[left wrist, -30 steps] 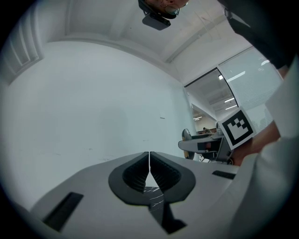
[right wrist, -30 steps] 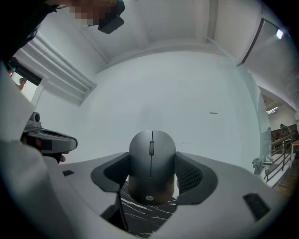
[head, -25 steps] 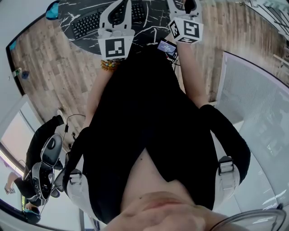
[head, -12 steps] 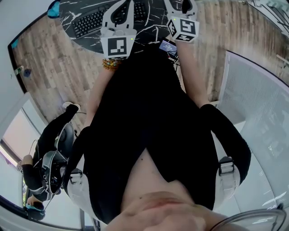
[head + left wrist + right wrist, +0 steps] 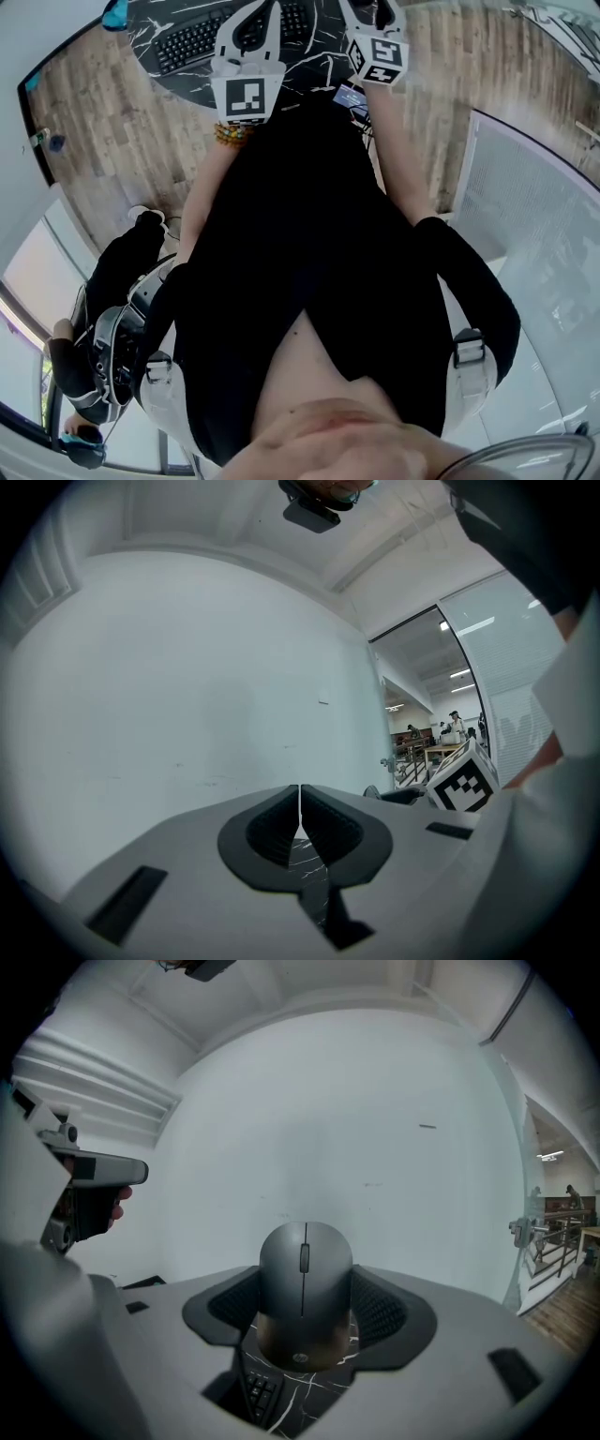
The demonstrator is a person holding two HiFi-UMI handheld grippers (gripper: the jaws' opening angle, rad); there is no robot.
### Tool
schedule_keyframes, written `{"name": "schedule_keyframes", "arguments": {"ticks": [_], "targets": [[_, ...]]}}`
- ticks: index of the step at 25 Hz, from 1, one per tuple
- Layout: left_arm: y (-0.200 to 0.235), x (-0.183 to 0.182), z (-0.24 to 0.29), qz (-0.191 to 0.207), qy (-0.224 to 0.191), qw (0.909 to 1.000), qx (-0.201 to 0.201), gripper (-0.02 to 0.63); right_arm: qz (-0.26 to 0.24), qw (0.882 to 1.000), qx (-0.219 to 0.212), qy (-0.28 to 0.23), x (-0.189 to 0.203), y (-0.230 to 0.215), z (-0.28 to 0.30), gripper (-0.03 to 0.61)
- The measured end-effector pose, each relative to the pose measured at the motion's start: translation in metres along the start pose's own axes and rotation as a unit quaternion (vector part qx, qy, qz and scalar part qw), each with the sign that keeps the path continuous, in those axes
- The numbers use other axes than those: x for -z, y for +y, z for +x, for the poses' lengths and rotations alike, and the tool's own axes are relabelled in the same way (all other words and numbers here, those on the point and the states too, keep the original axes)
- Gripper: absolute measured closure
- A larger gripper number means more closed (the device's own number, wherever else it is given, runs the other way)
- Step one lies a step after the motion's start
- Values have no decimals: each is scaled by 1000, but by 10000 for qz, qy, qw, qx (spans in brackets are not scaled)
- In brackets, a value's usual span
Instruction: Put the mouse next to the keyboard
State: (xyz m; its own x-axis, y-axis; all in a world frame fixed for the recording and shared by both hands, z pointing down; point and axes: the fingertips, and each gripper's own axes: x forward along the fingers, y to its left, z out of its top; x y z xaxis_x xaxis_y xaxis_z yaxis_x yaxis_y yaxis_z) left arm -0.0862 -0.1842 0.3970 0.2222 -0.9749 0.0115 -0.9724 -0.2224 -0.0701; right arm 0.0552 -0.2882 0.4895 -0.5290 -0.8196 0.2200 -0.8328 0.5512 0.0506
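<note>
Your right gripper (image 5: 306,1321) has its jaws clamped on the mouse (image 5: 304,1269), held, it seems, above the marble table (image 5: 309,67) — carried, not yet placed. The keyboard (image 5: 197,39) lies beneath, toward your left. Your left gripper (image 5: 300,822) is pressed together, empty — simply out of the way.

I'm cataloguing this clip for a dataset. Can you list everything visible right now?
keyboard: one, black, on the table, upper left of the head view
mouse: one, dark grey, between the right claw's jaws
table: one, black marble with white veins, top of the head view
floor: wood-look, around the table
bystander: one, in black, lower left of the head view
left claw: grey, shut, empty
right claw: grey, shut on the mouse
</note>
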Motion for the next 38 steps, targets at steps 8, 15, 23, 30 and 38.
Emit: {"name": "schedule_keyframes", "arguments": {"ticks": [8, 15, 23, 30, 38], "targets": [[2, 3, 1, -15, 56, 10000, -57, 595, 153, 9992, -91, 361, 32, -3, 14, 285], [6, 7, 7, -122, 103, 9998, -150, 595, 245, 9963, -147, 811, 65, -8, 25, 285], [-3, 10, 20, -215, 148, 9996, -137, 595, 362, 9904, -215, 1319, 101, -18, 34, 285], [-1, 15, 33, -228, 241, 9992, -207, 595, 536, 9820, -216, 1797, 142, -24, 49, 287], [0, 22, 47, -210, 359, 9989, -233, 595, 857, 9716, -245, 2192, 173, -22, 61, 285]]}}
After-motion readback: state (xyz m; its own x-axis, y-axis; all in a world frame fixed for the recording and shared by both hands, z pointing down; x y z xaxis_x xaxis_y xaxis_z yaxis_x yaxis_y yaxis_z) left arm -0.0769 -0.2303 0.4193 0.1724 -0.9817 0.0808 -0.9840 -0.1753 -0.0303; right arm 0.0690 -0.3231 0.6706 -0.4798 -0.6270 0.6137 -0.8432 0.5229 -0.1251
